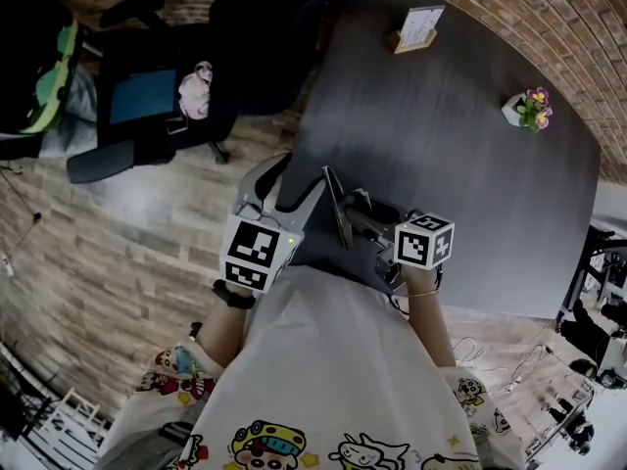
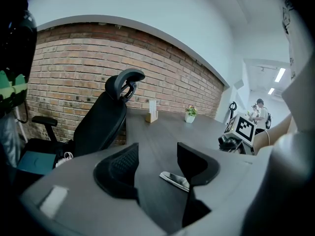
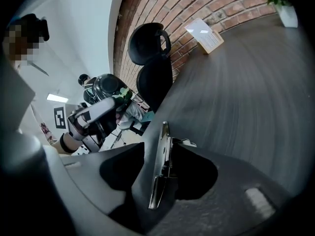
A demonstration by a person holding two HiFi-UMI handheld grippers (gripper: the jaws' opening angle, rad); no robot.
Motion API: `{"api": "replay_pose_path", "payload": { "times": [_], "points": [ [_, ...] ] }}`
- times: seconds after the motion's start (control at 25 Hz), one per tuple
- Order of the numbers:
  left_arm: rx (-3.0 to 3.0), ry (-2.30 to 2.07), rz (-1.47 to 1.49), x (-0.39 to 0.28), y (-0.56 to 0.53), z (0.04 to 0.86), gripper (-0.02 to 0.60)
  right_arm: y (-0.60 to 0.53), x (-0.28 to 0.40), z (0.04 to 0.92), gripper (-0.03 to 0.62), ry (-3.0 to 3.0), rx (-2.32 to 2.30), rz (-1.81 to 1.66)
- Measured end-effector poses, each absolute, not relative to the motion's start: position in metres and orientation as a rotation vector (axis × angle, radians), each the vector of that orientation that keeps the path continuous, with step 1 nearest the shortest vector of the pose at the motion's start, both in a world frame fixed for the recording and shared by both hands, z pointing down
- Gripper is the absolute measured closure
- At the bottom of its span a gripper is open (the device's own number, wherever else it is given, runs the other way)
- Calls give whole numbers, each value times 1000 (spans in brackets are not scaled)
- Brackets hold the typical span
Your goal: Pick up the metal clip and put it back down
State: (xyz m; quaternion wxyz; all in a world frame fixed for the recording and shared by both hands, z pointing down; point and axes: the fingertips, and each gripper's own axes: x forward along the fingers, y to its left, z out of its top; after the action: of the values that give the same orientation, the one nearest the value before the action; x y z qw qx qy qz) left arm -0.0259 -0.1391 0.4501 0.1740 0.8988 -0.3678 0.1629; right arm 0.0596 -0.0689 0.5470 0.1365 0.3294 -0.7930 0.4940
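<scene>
The metal clip is a long silver spring clip on the dark table. In the right gripper view it stands on edge between the jaws of my right gripper. It rests against the right-hand pad, and bare table shows between it and the other pad. In the head view the clip is a thin strip near the table's front edge, between both grippers. My left gripper is open and empty just left of the clip, which its right finger partly hides.
A wooden card holder and a small flower pot stand at the table's far side. A black office chair sits off the table's left end on the wooden floor. A brick wall runs behind.
</scene>
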Motion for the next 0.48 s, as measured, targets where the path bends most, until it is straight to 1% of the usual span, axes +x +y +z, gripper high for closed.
{"api": "replay_pose_path", "payload": {
  "times": [0.12, 0.32, 0.48],
  "points": [
    [2542, -1039, 469, -26, -138, 453, 337, -68, 61, 550, 441, -2277, 948, 1449],
    [2538, -1035, 476, -27, -137, 457, 342, -70, 66, 558, 503, -2241, 988, 1477],
    [2538, -1036, 476, -29, -138, 456, 360, -71, 66, 557, 505, -2238, 989, 1495]
  ]
}}
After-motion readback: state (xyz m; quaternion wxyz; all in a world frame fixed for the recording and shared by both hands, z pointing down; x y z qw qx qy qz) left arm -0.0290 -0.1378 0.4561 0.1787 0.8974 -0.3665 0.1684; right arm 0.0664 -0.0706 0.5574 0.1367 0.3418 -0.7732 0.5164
